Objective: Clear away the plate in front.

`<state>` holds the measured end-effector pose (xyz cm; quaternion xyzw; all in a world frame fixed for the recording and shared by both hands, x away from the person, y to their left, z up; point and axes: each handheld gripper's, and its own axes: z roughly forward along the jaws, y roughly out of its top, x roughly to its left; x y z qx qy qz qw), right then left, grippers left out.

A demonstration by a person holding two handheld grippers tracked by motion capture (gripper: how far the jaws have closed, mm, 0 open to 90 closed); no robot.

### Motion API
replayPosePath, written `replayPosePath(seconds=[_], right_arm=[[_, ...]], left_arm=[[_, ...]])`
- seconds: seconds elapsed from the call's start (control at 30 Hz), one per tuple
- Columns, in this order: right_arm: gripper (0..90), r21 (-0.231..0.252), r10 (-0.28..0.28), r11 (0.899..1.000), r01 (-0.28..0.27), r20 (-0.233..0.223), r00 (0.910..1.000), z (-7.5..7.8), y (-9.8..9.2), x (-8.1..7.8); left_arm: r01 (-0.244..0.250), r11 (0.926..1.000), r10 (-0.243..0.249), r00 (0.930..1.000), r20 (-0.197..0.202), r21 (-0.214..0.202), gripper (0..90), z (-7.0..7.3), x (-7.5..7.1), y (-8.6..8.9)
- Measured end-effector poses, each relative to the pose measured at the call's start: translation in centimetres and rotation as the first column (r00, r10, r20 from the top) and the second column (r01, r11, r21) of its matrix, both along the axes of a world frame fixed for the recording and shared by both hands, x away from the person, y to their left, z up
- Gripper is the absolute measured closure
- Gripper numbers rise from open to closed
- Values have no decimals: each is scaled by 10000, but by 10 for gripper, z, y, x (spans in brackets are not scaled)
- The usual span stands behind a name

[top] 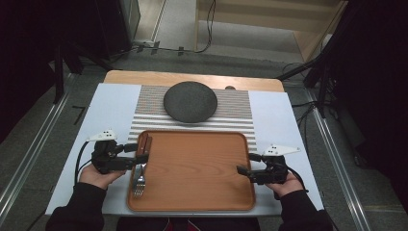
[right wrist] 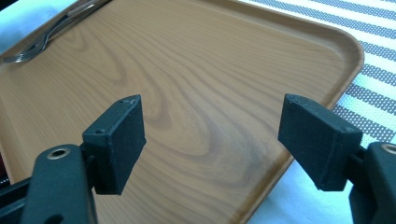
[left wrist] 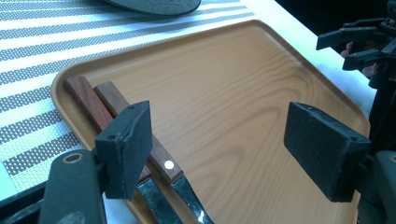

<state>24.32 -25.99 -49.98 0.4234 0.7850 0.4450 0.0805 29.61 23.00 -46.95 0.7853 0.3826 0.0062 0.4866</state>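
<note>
- The left gripper (top: 129, 155), black with two padded jaws, hangs at the left rim of the tray; its jaws stand spread wide with nothing pinched between them.
- Just below its left pad (left wrist: 125, 148) lie two wooden-handled pieces of steel cutlery (left wrist: 122, 127), side by side and touching, along the tray's left edge; one is a fork (top: 140, 179) with its tines pointing toward the person.
- The right gripper (top: 249, 164) sits at the tray's right rim, jaws spread apart and empty.
- The rectangular brown wood-grain tray (top: 202, 168) rests on a grey-and-white striped placemat (top: 235, 113).
- A round dark grey plate (top: 190, 101) lies on the mat beyond the tray.
</note>
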Motion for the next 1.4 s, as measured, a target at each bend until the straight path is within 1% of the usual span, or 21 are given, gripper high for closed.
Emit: replayPosePath(seconds=[0.07,0.17,0.3,0.37,0.4,0.43,0.47,0.53,0.6,0.67,0.8,0.83,1.0,1.03,1.13,1.17,1.27,1.4], right_arm=[[209,6,-4,10000,4,-1,10000,0,0,0],[210,-9,-2,10000,2,4,10000,0,0,0],[209,5,-15,10000,15,12,10000,0,0,1],[209,17,-3,10000,3,30,10000,0,1,2],[209,-8,13,10000,-13,11,10000,0,1,2],[209,-16,40,10000,-40,2,10000,0,1,2],[209,-25,53,10000,-53,-10,10000,0,2,3],[209,-37,77,10000,-77,-49,10000,-1,2,3],[209,-34,61,10000,-61,-51,10000,0,1,1],[209,1,0,10000,0,-34,10000,0,0,0],[209,59,-109,9999,110,-50,9999,0,-2,-1],[209,67,-117,9999,117,-43,9999,-1,-3,-2],[209,42,-141,9999,141,-35,9999,-1,-4,-5],[209,56,-138,9999,139,-50,9999,-1,-4,-6],[209,105,-166,9998,166,-53,9998,-1,-5,-6],[209,76,-177,9998,177,-31,9998,-2,-6,-6],[209,76,-213,9997,214,-47,9998,-2,-7,-7],[209,73,-242,9997,242,-28,9997,-1,-7,-8]], left_arm=[[-172,9998,171,9998,66,125,196,1,0,-1],[-224,9997,224,9997,85,-10,166,1,2,0],[-243,9997,244,9997,42,-61,166,0,4,-2],[-239,9997,239,9997,11,57,166,0,7,-3],[-271,9996,272,9996,-78,47,166,1,8,-4],[-155,9999,155,9998,-161,25,166,1,11,-5],[-119,9999,119,9998,-160,-1,165,2,12,-6],[-13,10000,12,10000,-66,-99,166,3,16,-7],[-29,9998,28,10000,-53,-199,181,3,19,-10],[70,9998,-71,10000,-14,-202,184,3,22,-13],[86,10000,-87,9999,85,35,184,2,26,-19],[104,9999,-105,9999,52,58,183,1,28,-20],[261,9996,-260,9996,110,-79,182,2,35,-25],[335,9994,-334,9993,159,-60,182,2,37,-27],[349,9994,-348,9992,200,-66,183,2,40,-31],[399,9992,-398,9990,182,-31,188,2,41,-32],[551,9983,-557,9979,343,185,196,3,45,-38],[679,9974,-689,9966,443,230,202,3,52,-45]])
